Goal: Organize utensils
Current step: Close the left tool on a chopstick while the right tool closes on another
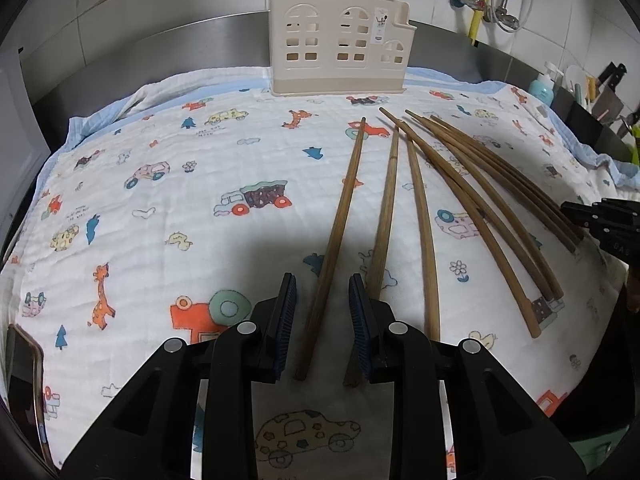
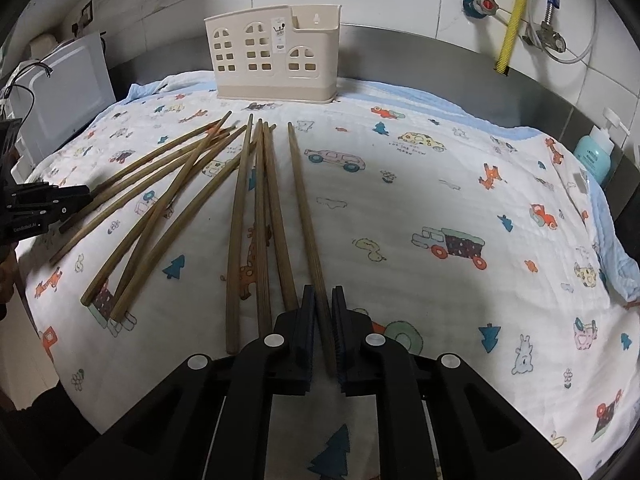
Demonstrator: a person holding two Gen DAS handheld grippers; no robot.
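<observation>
Several brown wooden chopsticks [image 1: 424, 200] lie fanned on a cartoon-print cloth [image 1: 160, 208]. A beige house-shaped utensil holder [image 1: 340, 44] stands upright at the cloth's far edge; it also shows in the right wrist view [image 2: 276, 60]. My left gripper [image 1: 322, 292] is open, its pads straddling the leftmost chopstick [image 1: 340, 220] without touching it. My right gripper [image 2: 324, 300] is closed around the rightmost chopstick [image 2: 304, 204], which still rests on the cloth [image 2: 440, 200]. The other chopsticks [image 2: 180, 200] lie to its left.
Steel backsplash and white tiles lie behind the holder. Water valves and a yellow hose [image 2: 512, 12] hang on the right wall. A teal soap bottle [image 2: 596, 152] stands at the right edge. A white appliance [image 2: 60, 92] sits at the left. Knives [image 1: 608, 92] stand far right.
</observation>
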